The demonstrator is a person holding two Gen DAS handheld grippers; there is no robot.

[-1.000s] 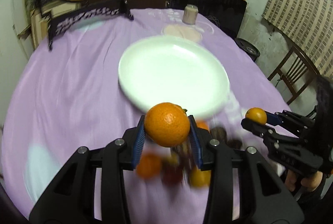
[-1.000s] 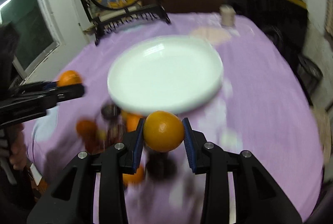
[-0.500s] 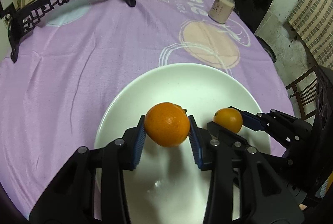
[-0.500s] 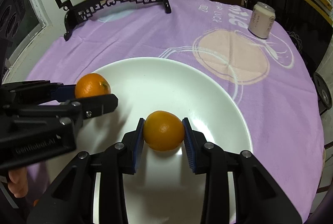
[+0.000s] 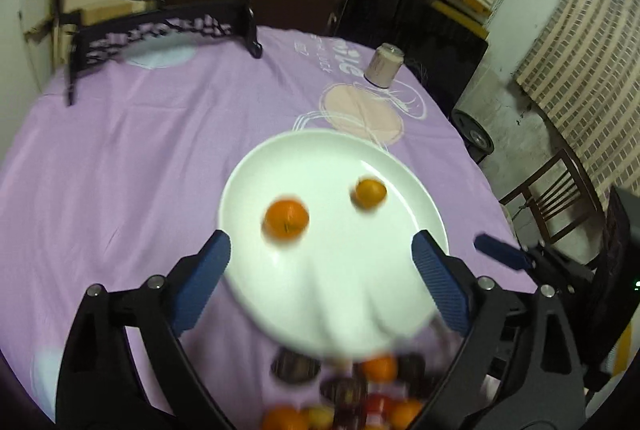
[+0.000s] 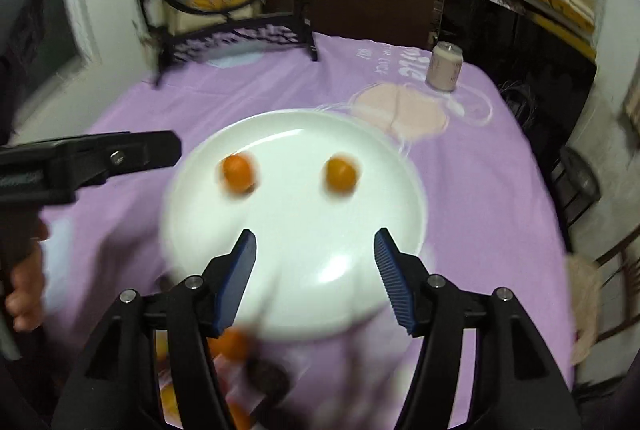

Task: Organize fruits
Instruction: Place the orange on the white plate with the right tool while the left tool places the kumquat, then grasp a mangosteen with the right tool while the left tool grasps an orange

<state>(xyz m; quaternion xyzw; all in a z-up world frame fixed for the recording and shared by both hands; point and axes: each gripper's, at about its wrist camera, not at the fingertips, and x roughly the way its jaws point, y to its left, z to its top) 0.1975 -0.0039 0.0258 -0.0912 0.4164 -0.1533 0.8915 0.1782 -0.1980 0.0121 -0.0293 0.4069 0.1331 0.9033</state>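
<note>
So, going view by view:

Left wrist view, tongs: left gripper [image 5: 320,258] has its jaws spread wide and opening, nothing between the blue pads, nothing held.
Left wrist view, plate: white plate [image 5: 400,182] sits on the purple tablecloth [image 5: 120,170], toward the near edge of the table.
Left wrist view, fruit: deep orange mandarin [image 5: 286,219] lies on the plate's left half, paler orange mandarin [image 5: 369,192] on its right half, well apart, both blurry.
Left wrist view, leftovers: fruit pile [image 5: 360,390] sits off the plate at the table's near edge, too smeared to sort out.
Left wrist view, far side: beige can [image 5: 384,65] stands near the far edge, ornate black stand [image 5: 160,30] at the far left.

Right wrist view, tongs: right gripper [image 6: 316,270] is partway apart and opening, empty, hovering over the plate's near rim.
Right wrist view, fruit: both mandarins lie on the plate beyond the pads, touching neither.
Right wrist view, other tool: the left gripper's black finger pokes in from the left edge, with a person's hand [image 6: 22,294] below it.
</note>
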